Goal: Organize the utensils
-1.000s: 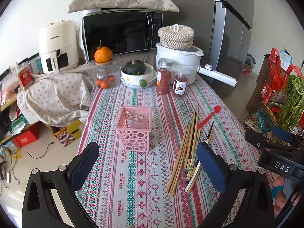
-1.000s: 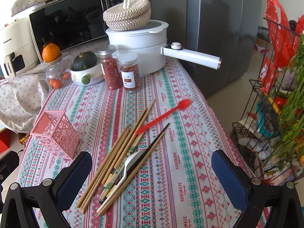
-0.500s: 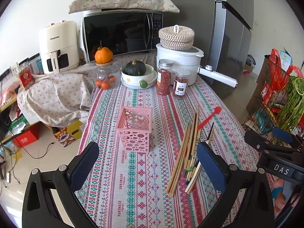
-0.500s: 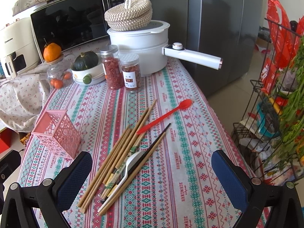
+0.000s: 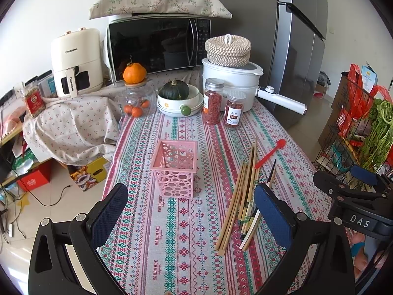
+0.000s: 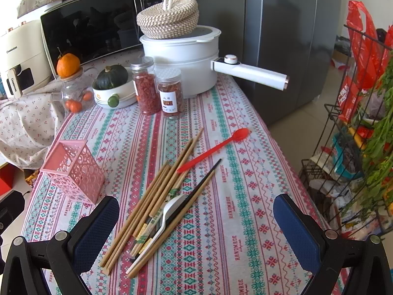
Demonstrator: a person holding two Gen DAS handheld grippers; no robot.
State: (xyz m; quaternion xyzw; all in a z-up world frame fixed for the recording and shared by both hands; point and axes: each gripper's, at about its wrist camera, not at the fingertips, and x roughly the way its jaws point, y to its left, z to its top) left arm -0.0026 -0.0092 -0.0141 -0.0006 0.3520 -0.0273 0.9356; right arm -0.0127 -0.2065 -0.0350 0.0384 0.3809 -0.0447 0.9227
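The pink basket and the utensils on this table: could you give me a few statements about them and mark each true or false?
1. The pink basket has nothing in it. True.
2. The red spoon is in the basket. False: it lies on the tablecloth, beside the wooden chopsticks.
3. A white spoon lies among the chopsticks. True.
4. The right gripper is gripping a chopstick. False: its jaws are wide open and hold nothing.
5. The left gripper is open. True.
6. An orange sits on the microwave. False: the orange rests on a glass jar.
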